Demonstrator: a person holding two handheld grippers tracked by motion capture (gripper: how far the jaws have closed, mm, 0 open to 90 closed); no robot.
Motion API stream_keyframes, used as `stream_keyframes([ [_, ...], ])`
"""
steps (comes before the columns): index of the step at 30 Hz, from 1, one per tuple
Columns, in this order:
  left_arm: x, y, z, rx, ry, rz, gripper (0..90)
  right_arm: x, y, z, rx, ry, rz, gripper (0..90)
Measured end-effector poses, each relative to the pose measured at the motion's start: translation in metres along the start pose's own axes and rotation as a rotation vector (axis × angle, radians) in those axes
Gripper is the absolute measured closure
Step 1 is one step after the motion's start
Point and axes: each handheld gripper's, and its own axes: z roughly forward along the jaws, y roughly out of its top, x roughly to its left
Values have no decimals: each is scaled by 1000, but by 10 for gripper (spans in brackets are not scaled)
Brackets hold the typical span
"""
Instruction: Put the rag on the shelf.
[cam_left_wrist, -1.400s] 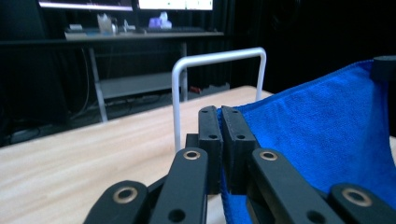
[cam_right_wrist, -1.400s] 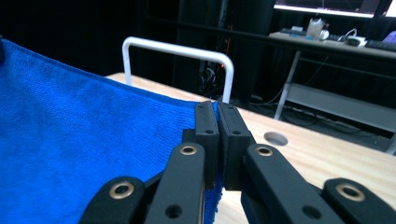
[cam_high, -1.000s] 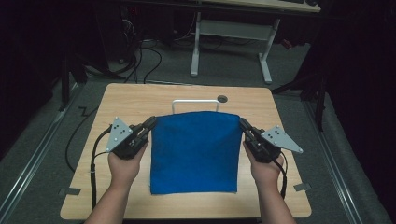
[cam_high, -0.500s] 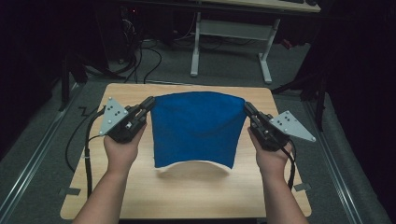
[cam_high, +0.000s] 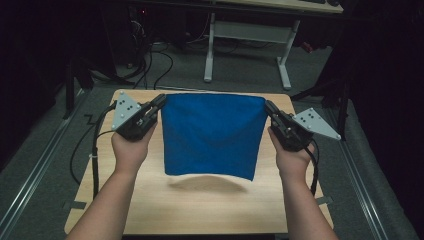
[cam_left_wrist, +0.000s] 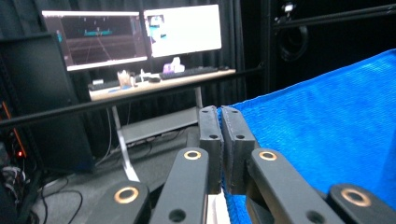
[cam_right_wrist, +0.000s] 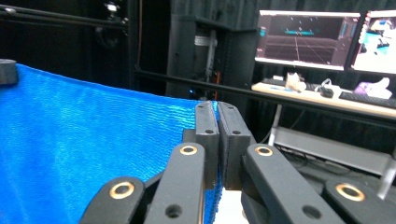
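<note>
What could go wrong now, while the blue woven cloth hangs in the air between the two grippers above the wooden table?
1. The left gripper and the right gripper each pinch only a top corner of the blue woven cloth; a corner may slip out and the cloth would fall.
2. The lower edge of the cloth hangs free above the light wooden table, so it may fold or crease unevenly when lowered.
</note>
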Motion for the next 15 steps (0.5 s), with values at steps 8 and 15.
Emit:
stream_keyframes([
  [8, 22, 1, 30, 44, 38, 12, 881, -16, 7, 32, 23, -29, 14, 888],
  [15, 34, 6, 56, 76, 87, 47, 881, -26, 11, 63, 46, -57, 23, 888],
])
